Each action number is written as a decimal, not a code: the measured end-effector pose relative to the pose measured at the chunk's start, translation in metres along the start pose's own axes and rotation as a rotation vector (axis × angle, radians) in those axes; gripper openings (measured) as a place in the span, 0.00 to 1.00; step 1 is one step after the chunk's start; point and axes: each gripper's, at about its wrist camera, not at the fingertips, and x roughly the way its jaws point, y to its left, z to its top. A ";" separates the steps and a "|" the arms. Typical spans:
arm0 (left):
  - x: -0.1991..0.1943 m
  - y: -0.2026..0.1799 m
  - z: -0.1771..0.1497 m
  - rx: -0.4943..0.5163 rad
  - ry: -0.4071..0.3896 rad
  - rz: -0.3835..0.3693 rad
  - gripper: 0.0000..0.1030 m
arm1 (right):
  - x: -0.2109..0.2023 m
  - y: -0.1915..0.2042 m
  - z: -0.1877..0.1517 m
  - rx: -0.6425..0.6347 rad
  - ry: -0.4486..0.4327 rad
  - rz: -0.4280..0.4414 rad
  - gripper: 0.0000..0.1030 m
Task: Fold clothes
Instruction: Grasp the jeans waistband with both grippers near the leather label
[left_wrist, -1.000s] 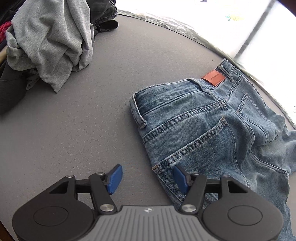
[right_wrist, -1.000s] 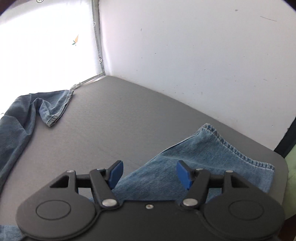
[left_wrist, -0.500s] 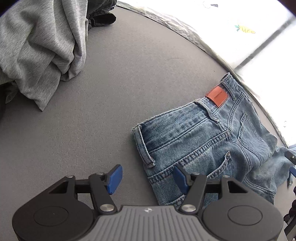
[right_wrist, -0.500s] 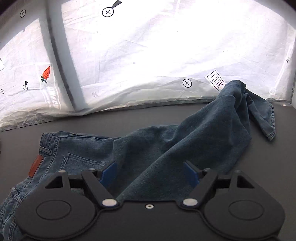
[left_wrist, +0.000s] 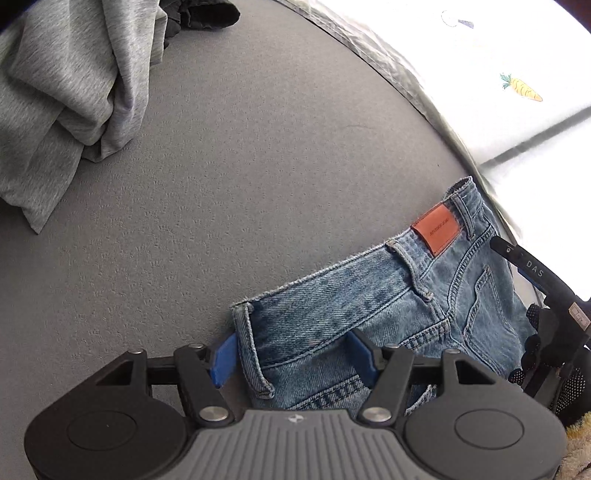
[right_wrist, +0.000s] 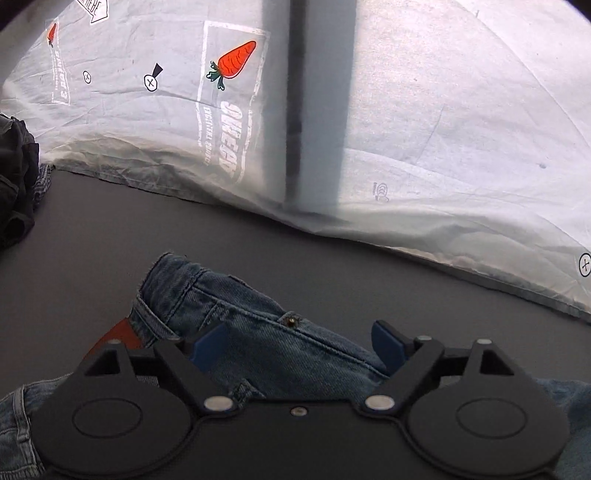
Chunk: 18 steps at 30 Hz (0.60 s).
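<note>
1. Left wrist view: your left gripper (left_wrist: 291, 354) has its fingers spread open, straddling the near waistband corner of the jeans (left_wrist: 369, 295), which lie flat on the grey table (left_wrist: 258, 166). A grey garment (left_wrist: 70, 92) is heaped well apart, far left.

2. Right wrist view: your right gripper (right_wrist: 299, 343) is open too, its fingers either side of the waistband's far end (right_wrist: 251, 314), beside the leather patch (right_wrist: 118, 336).

3. Judging from this, you are setting up the waist grasp; next, close both grippers on the waistband before lifting.

Blue jeans (left_wrist: 369, 306) flat on grey surface, back up, brown waistband patch (left_wrist: 436, 229).
</note>
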 end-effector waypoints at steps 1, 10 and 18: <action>0.001 -0.001 0.001 -0.004 0.004 0.002 0.61 | 0.005 0.000 0.001 -0.009 0.010 0.011 0.86; 0.001 -0.002 0.003 -0.047 0.006 0.033 0.51 | 0.026 -0.015 -0.003 0.065 0.072 0.125 0.74; -0.003 -0.006 0.002 -0.019 -0.038 0.044 0.21 | 0.011 -0.017 -0.011 0.118 0.045 0.152 0.30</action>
